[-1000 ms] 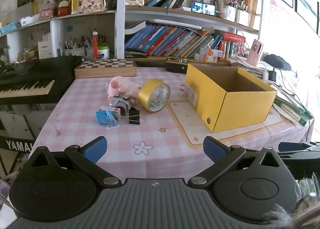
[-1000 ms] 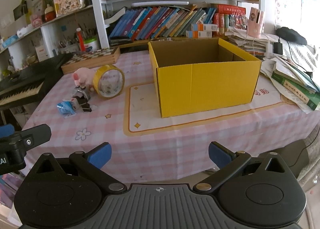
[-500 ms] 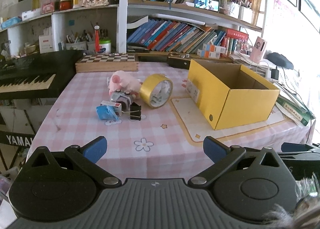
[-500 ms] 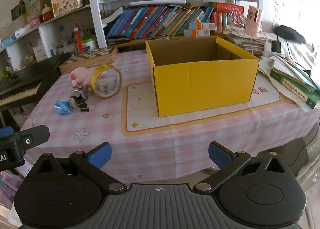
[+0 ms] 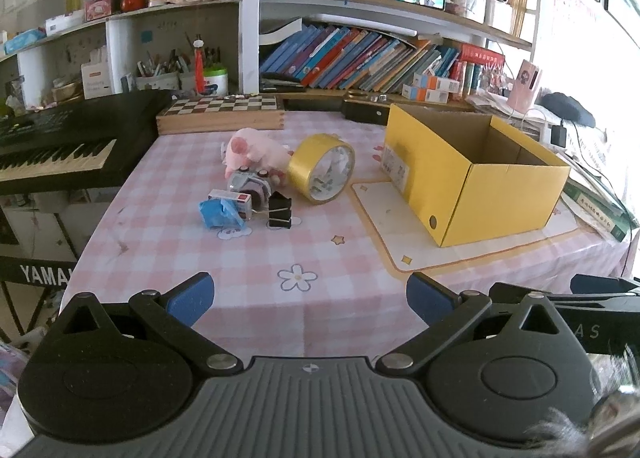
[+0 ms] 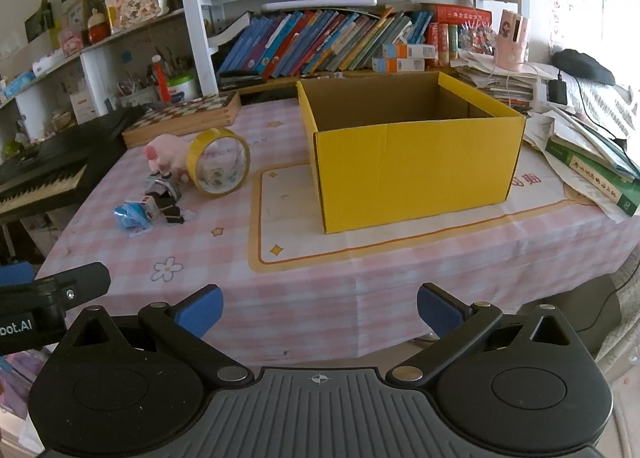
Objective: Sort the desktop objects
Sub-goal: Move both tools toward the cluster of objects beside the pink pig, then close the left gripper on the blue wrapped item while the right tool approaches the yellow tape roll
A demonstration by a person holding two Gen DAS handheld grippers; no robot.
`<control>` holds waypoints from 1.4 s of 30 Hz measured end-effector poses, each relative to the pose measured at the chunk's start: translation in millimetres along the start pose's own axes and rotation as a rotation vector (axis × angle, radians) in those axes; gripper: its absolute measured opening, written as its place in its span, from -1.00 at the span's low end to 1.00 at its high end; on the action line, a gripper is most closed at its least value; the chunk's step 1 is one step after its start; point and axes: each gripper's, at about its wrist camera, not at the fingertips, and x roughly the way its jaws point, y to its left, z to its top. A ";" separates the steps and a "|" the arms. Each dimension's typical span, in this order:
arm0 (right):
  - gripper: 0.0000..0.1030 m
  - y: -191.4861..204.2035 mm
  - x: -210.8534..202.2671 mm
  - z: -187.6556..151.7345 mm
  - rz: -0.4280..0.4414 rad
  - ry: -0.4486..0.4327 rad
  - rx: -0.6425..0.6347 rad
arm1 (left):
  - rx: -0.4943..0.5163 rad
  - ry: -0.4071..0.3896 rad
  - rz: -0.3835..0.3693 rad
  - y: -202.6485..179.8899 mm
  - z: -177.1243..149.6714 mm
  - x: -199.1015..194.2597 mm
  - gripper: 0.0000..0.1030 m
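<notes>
A cluster of small objects lies on the pink checked tablecloth [image 5: 304, 250]: a pink plush toy [image 5: 252, 149], a yellow tape roll [image 5: 322, 167] on its edge, a small grey toy car [image 5: 250, 185], a black binder clip [image 5: 279, 211], a small white box [image 5: 232, 199] and a blue crumpled packet [image 5: 218, 213]. An open yellow cardboard box [image 6: 408, 149] stands to their right, nothing visible inside. My left gripper [image 5: 310, 298] is open at the table's near edge, well short of the cluster. My right gripper [image 6: 318, 308] is open, near the table's front edge, facing the box.
A wooden chessboard box [image 5: 220, 113] lies behind the cluster. A black keyboard [image 5: 56, 149] borders the table's left side. Shelves of books [image 5: 360, 53] stand behind. Stacked papers and a green book [image 6: 592, 169] sit right of the box.
Both grippers have drawn back and risen slightly, so the table and objects look a little farther away. Nothing on the table has moved, and both grippers stay open.
</notes>
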 end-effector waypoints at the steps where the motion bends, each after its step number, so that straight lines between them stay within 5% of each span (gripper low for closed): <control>1: 1.00 0.2 0.0 0.0 0.002 -0.001 0.000 | 0.000 0.002 0.002 0.5 -0.3 0.0 1.00; 42: 1.00 69.0 33.0 18.9 0.131 0.050 -0.162 | -0.153 0.018 0.101 61.7 3.2 10.2 1.00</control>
